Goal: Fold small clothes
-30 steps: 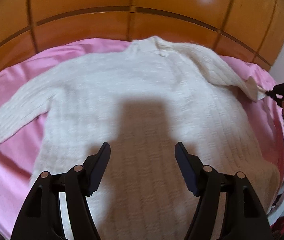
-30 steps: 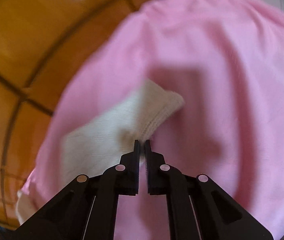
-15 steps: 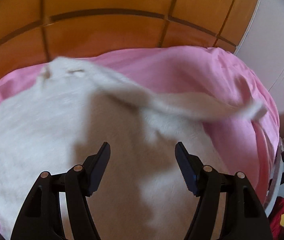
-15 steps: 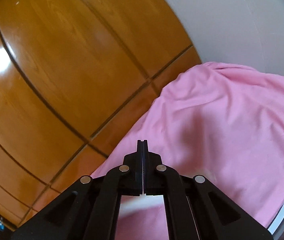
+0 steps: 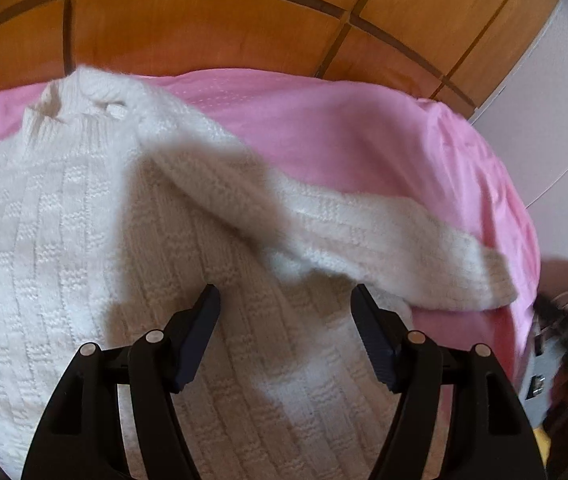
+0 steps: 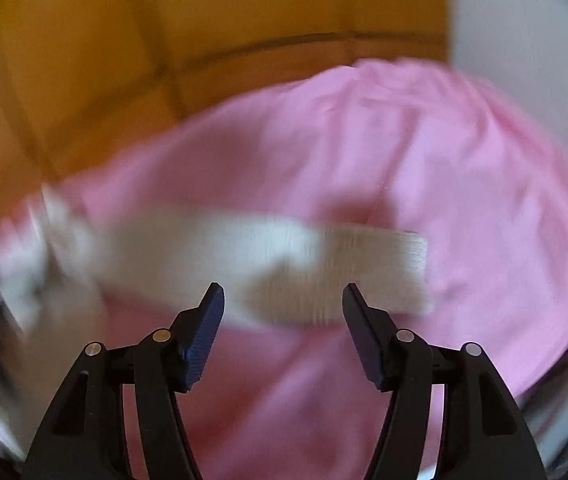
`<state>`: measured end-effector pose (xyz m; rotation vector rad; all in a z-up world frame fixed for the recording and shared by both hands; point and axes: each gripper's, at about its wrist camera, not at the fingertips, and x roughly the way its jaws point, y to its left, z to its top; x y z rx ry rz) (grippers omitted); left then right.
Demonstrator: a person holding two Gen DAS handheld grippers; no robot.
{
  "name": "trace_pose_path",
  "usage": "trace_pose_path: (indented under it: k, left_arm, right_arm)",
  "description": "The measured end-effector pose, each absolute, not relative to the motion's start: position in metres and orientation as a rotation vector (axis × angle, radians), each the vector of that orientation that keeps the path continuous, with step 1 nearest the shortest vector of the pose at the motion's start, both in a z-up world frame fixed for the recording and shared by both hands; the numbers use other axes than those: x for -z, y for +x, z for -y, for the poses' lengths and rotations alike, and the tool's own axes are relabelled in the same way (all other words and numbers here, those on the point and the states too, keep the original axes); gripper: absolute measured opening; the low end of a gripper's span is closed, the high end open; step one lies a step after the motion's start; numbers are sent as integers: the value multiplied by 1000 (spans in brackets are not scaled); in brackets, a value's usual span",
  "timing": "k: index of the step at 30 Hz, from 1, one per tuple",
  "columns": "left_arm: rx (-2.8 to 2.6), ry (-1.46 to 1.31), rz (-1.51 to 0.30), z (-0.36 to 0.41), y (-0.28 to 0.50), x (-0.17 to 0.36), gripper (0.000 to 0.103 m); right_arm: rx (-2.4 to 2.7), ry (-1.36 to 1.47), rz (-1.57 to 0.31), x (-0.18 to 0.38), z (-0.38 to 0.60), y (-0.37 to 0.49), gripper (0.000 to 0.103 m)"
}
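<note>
White knit sweater [image 5: 84, 240] on pink sheet [image 5: 343, 140]; sleeve [image 5: 383, 240] lies outward. Left gripper [image 5: 284, 304] parted above the sweater; right gripper [image 6: 284, 300], jaws just opened, empty. The loose sleeve may bunch.

A pink sheet [image 5: 363, 140] is covering the bed, a wooden panelled headboard [image 5: 204, 24] standing behind, a white wall [image 5: 555, 92] rising alongside.

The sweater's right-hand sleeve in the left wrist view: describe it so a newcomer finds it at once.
Find the pink sheet below the wooden panels. The white knit sweater lies on it. Its sleeve reaches right across the bare pink, ending in a ribbed cuff, the only white strip away from the body.
</note>
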<state>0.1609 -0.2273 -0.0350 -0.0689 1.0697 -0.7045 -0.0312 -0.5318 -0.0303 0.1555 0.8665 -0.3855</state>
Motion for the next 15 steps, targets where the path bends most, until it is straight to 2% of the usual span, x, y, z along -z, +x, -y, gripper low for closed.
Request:
trace_pose_path:
  k: [5, 7, 8, 9, 10, 11, 12, 14, 15]
  left_arm:
    - [685, -211, -1111, 227, 177, 40, 69]
    - [680, -233, -1112, 229, 182, 40, 69]
    - [681, -238, -1110, 231, 184, 40, 69]
    - [681, -239, -1106, 232, 187, 39, 66]
    - [687, -240, -1099, 235, 190, 37, 58]
    - [698, -239, -1096, 238, 192, 36, 55]
    - [707, -239, -1097, 241, 195, 36, 49]
    - [720, -235, -1094, 247, 203, 34, 47]
    - [725, -229, -1087, 250, 206, 34, 43]
  right_arm:
    - [443, -283, -996, 83, 492, -2, 61]
    - [488, -341, -1008, 98, 497, 6, 61]
    - [482, -338, -1009, 103, 501, 10, 57]
    - [483, -326, -1002, 105, 506, 13, 47]
    - [487, -317, -1005, 105, 510, 14, 13]
    - [500, -306, -1014, 104, 515, 14, 6]
    - [502, -290, -1002, 99, 518, 12, 6]
    - [483, -261, -966, 86, 518, 8, 5]
    - [480, -245, -946, 77, 518, 7, 5]
